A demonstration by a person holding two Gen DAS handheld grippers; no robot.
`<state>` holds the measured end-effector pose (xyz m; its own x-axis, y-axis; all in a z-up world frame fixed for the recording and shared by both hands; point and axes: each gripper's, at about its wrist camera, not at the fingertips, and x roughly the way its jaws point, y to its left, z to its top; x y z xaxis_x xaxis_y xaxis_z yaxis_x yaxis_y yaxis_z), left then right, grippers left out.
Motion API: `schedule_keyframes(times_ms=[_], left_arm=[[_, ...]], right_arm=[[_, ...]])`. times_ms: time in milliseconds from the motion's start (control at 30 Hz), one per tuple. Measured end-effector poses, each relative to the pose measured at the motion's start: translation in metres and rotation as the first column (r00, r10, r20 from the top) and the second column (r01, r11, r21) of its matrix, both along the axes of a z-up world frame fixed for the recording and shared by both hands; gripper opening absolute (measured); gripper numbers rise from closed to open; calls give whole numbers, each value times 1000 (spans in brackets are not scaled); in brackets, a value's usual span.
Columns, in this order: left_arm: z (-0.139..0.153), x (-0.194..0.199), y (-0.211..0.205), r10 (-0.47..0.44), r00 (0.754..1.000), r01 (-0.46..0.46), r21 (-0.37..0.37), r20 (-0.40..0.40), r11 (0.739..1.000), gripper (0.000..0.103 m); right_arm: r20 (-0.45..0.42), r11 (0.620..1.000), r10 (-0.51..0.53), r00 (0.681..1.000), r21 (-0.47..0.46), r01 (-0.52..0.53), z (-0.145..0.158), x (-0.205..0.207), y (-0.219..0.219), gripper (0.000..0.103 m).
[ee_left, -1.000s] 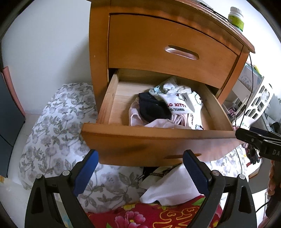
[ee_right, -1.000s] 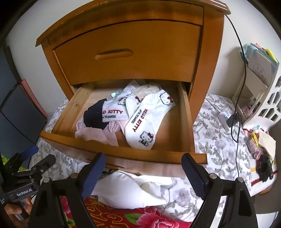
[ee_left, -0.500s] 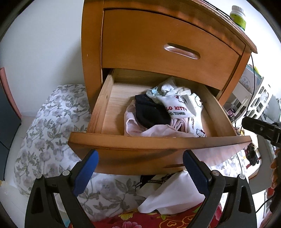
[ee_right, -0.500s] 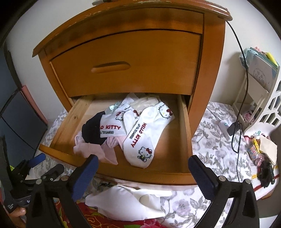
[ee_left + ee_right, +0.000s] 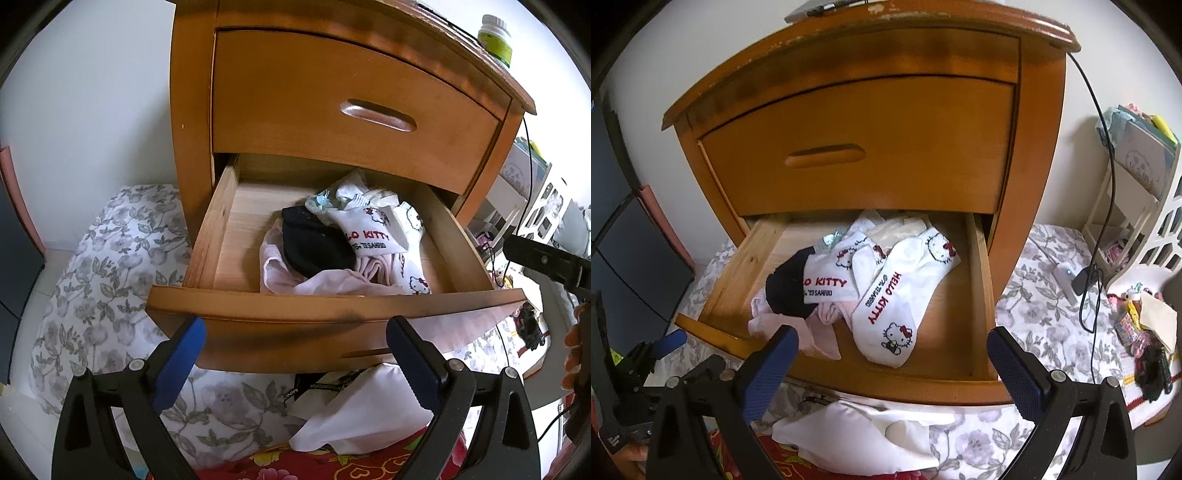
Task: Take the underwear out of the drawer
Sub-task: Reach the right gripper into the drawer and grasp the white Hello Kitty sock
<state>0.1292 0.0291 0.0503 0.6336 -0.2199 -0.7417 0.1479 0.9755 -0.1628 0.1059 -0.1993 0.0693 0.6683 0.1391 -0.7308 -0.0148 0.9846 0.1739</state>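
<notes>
Over the open drawer: both grippers hang in front of the wooden nightstand point(image 5: 871, 122) and tilt down toward it.
Right gripper point(image 5: 888, 363): its blue fingers point(image 5: 768, 365) stand wide apart, with nothing between them. They have just been opening. They frame the front part of the drawer point(image 5: 979, 295).
Left gripper point(image 5: 295, 356): its fingers point(image 5: 179, 363) are also wide apart and hold nothing. They sit low in front of the drawer's front board point(image 5: 280, 314).
Hands: a bit of a hand point(image 5: 576, 354) shows at the right edge of the left view, under the black body of the other gripper.
Underwear: the pink underwear point(image 5: 809, 328) lies in the drawer near the front, partly under a black garment point(image 5: 786, 291). No gripper touches it.
Socks: white cat-print socks point(image 5: 897, 299) lie on top of the pile, to the right of the black piece.
Below the drawer: a white cloth point(image 5: 857, 435) lies on the flowered bedding point(image 5: 1034, 306).
Change in the right view: a second ago the fingers were closer together and the camera sat lower, so less of the drawer's inside showed.
Change in the left view: the drawer looks bigger and closer than a second ago.
Clothes: the pile lies the same as before.
</notes>
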Motion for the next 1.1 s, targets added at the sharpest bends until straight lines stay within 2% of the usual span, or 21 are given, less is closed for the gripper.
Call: schedule_keyframes(times_ms=[467, 833, 1100], left_arm=[[14, -8, 8, 24, 995, -21, -35, 98, 999, 101], [21, -11, 12, 22, 991, -14, -65, 133, 998, 101], [22, -9, 19, 38, 989, -28, -72, 144, 997, 101]], right_arm=[[68, 1000, 21, 997, 8, -22, 14, -3, -1, 103], [55, 997, 78, 995, -30, -77, 31, 23, 4, 103], [12, 986, 151, 988, -71, -150, 35, 53, 20, 103]])
